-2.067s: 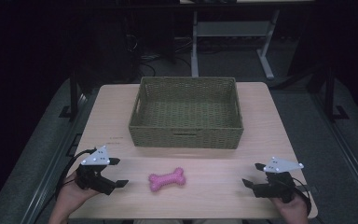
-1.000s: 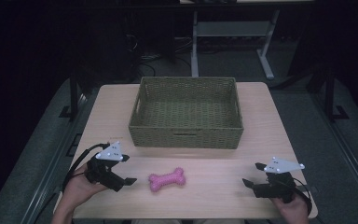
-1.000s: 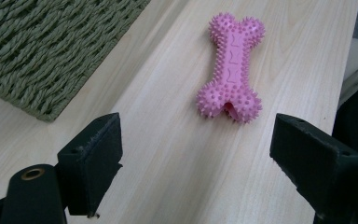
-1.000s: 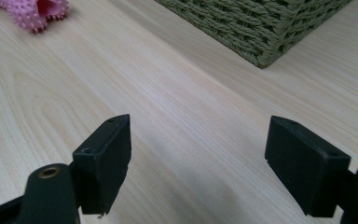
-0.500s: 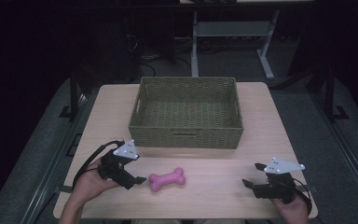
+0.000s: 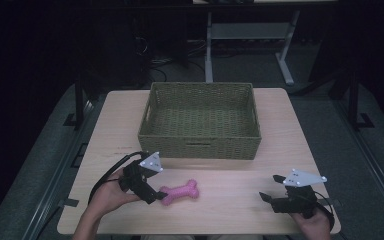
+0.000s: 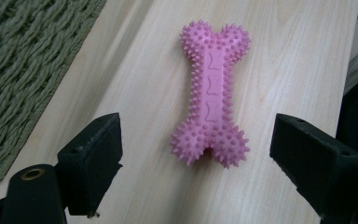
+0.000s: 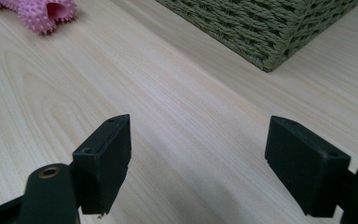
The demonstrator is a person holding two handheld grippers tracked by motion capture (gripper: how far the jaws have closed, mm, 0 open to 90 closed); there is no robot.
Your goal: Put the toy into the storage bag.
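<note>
A pink spiky bone-shaped toy (image 6: 180, 192) lies on the wooden table (image 6: 230, 210) in front of a green woven basket (image 6: 201, 120). My left gripper (image 6: 155, 194) is open at the toy's left end. In the left gripper view the toy (image 7: 211, 93) lies lengthwise just ahead of the gap between the jaws, and my left gripper (image 7: 196, 161) touches nothing. My right gripper (image 6: 270, 190) rests open near the table's front right. In the right gripper view my right gripper (image 8: 198, 154) has only bare wood between its jaws, with the toy's end (image 8: 37, 11) far at the top left.
The basket (image 8: 270, 28) looks empty and takes up the table's far middle; its wall (image 7: 23, 70) runs along the left of the left gripper view. Table legs and cables (image 6: 215, 45) stand on the dark floor behind. Bare wood lies between toy and right gripper.
My left gripper has moved right along the table's front, from the left edge up to the toy's left end. The right gripper and the toy have stayed put.
</note>
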